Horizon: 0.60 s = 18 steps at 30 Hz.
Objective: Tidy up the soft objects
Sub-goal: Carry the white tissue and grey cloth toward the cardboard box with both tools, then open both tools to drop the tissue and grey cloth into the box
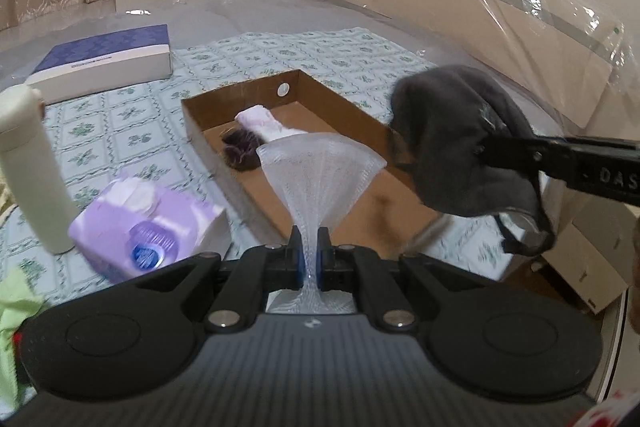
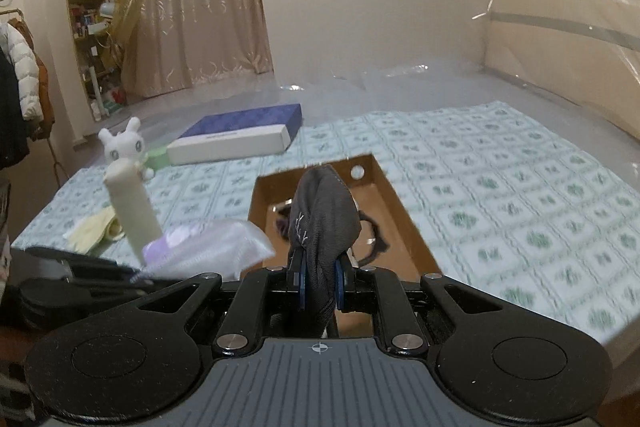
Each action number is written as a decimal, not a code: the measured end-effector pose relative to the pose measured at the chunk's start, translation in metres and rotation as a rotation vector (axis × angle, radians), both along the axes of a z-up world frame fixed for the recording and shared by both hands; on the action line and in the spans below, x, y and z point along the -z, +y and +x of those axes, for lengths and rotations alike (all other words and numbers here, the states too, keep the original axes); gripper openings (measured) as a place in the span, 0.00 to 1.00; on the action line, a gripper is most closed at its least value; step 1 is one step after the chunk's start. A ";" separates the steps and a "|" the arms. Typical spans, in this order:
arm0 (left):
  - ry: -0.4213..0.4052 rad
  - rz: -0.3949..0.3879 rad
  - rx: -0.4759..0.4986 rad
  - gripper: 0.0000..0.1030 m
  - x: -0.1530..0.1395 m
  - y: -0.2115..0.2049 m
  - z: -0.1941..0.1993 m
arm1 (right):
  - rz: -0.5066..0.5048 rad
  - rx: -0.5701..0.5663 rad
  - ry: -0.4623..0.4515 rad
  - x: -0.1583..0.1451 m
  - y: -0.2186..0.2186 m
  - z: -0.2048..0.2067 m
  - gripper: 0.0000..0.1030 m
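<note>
The left gripper (image 1: 310, 251) is pinched tight on a sheer white mesh cloth (image 1: 320, 163); the right gripper (image 2: 320, 279) clamps a dark grey knitted garment (image 2: 324, 215). Both hang ahead of their fingertips, above the shallow brown cardboard tray (image 1: 360, 187). Likely carrying step; next, lower and release inside.

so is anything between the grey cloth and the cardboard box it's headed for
Nothing visible. The grey cloth, clamped in the right gripper, hangs over the open cardboard box; only a white and dark soft item lies at the far end.
</note>
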<state>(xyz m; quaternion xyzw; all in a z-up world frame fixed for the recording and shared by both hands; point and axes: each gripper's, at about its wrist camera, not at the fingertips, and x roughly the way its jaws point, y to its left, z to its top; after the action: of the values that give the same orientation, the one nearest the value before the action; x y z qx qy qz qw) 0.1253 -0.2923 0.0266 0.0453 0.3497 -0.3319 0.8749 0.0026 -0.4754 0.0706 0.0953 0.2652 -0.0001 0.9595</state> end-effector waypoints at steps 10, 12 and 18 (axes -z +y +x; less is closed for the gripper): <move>0.067 -0.080 -0.062 0.10 0.024 -0.040 0.045 | 0.030 -0.002 0.008 0.014 -0.037 0.089 0.13; 0.075 -0.122 -0.062 0.29 0.030 -0.043 0.050 | 0.033 0.011 0.027 0.024 -0.044 0.099 0.13; 0.053 -0.091 -0.046 0.32 0.032 -0.040 0.044 | 0.057 0.026 0.079 0.048 -0.059 0.110 0.13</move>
<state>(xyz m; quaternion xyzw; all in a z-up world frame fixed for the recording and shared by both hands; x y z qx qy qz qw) 0.1697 -0.3322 -0.0054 -0.0116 0.3580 -0.3283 0.8740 0.1122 -0.5346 0.0226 0.1258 0.3017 -0.0088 0.9450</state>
